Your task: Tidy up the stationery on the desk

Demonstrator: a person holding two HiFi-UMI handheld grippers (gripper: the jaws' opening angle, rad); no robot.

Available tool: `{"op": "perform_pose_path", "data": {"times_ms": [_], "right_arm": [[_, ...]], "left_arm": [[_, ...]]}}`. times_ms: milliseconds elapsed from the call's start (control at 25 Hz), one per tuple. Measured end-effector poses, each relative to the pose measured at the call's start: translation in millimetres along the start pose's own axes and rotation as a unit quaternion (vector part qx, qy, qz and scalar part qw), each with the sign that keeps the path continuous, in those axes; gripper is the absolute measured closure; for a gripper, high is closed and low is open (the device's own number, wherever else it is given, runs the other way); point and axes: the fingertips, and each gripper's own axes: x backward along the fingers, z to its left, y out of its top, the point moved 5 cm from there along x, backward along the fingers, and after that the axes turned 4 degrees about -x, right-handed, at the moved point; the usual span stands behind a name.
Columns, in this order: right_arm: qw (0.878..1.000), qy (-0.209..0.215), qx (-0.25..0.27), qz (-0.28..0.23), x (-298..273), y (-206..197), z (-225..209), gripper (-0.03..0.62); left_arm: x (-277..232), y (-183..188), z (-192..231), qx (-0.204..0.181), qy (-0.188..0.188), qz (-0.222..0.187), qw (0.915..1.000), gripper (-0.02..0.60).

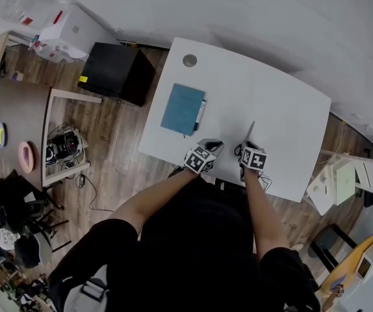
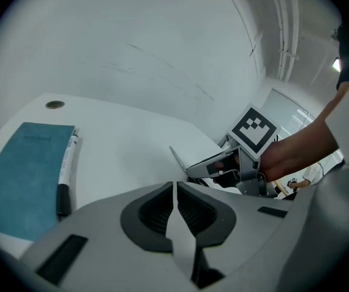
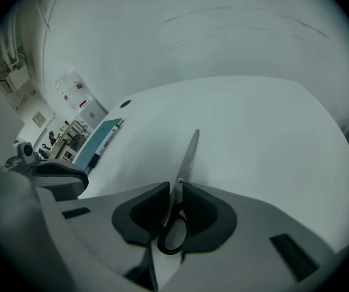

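A pair of scissors (image 3: 187,157) with black handles lies flat on the white desk (image 1: 271,103), its blade (image 1: 250,132) pointing away from me. My right gripper (image 3: 174,190) is shut on it at the pivot, just ahead of the handle loops. To the left, a blue notebook (image 1: 182,108) lies with a black-and-white pen (image 1: 200,114) along its right edge. My left gripper (image 2: 174,190) hovers near the desk's front edge, shut with nothing between its jaws. From there the notebook (image 2: 25,175), the pen (image 2: 67,172) and the right gripper (image 2: 247,157) all show.
A round cable hole (image 1: 190,60) sits at the desk's far left corner. On the floor left of the desk are a black box (image 1: 116,72) and a wooden side table (image 1: 24,129). White shelving (image 1: 342,174) stands at the right.
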Motion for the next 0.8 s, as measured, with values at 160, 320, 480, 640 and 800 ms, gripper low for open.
{"op": "perform_pose_path", "data": {"times_ms": [160,320,480,640,800], "right_arm": [[0.999,0.016,0.029,0.002,-19.2,7.7,50.1,0.513],[0.998,0.03,0.053,0.002,-37.9,17.3,97.0,0.514],[0.997,0.036,0.066,0.0,-52.1,25.7,134.2,0.514],[0.996,0.038,0.074,-0.001,-61.5,32.7,156.0,0.513],[0.997,0.038,0.074,0.0,-67.4,35.8,170.5,0.514]], "left_arm": [[28.5,-7.0,30.4,0.007,0.014,-0.005,0.9999,0.551],[57.3,-17.7,60.5,0.02,0.03,-0.011,0.9993,0.551],[81.4,-25.9,84.0,0.029,0.039,-0.017,0.9987,0.551],[94.5,-28.0,98.0,0.035,0.041,-0.023,0.9983,0.551],[103.3,-28.6,108.6,0.038,0.038,-0.028,0.9982,0.551]]}}
